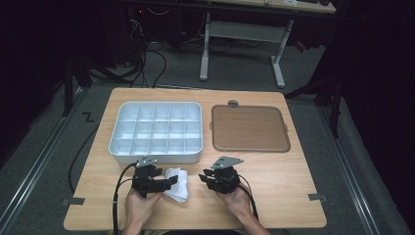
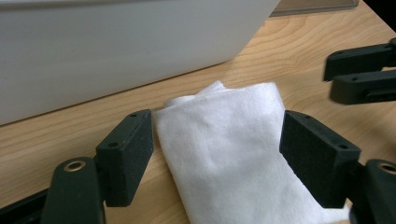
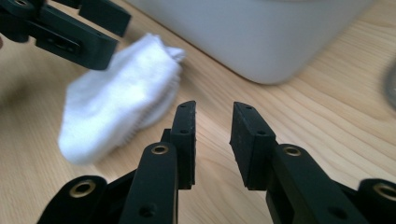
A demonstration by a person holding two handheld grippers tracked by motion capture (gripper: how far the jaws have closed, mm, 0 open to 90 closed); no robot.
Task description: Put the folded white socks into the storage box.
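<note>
Left gripper with its jaws spread wide either side of the white folded cloth, pads just clear of it! At three o'clock from the cloth, the right gripper sits apart from it, jaws parted with nothing between them. Cloth lies on the wooden table, the white compartment tray at twelve o'clock and the brown lid at two.
</note>
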